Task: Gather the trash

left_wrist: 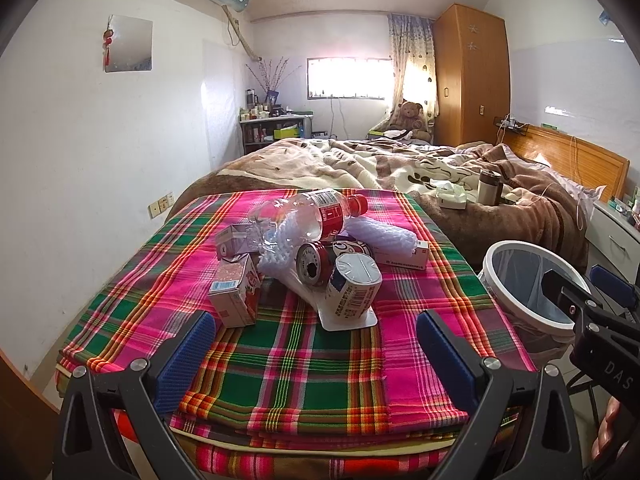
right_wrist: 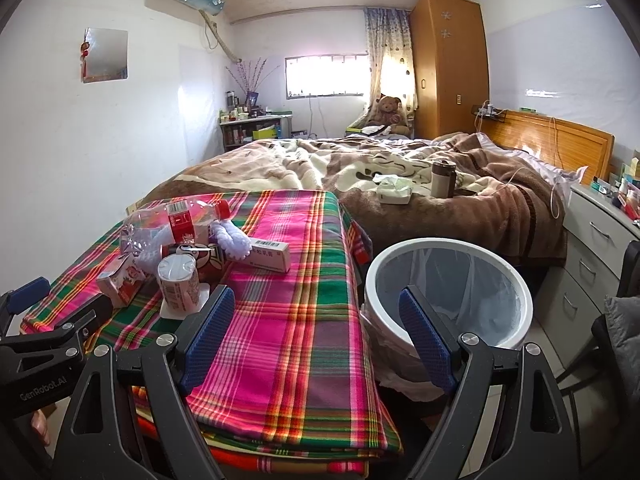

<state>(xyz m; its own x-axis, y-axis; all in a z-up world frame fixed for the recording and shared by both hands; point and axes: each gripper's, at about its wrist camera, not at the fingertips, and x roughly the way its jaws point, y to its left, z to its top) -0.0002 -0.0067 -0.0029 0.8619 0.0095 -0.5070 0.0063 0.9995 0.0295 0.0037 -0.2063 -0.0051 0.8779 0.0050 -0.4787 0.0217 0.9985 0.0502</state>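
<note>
Trash sits heaped on the plaid-covered table [left_wrist: 320, 360], and both tools hang back from it. Nearest the pile, the left hand-held gripper [left_wrist: 316, 356] stands wide open and empty; the right hand-held gripper [right_wrist: 316, 336] is likewise spread and empty, straddling the table edge and the bin [right_wrist: 516, 280] beside it. Closest in the pile is the sealed cup [left_wrist: 354, 290], on its side, light and thin-walled: I would take it across the body, gently. Left of it the juice carton [left_wrist: 236, 294] is soft card with flat faces to pinch. Behind the cup lies a can [left_wrist: 312, 266], stiff but smooth. On top of the pile, the bottle [left_wrist: 308, 214] looks crumpled, slippery; its neck seems safest.
</note>
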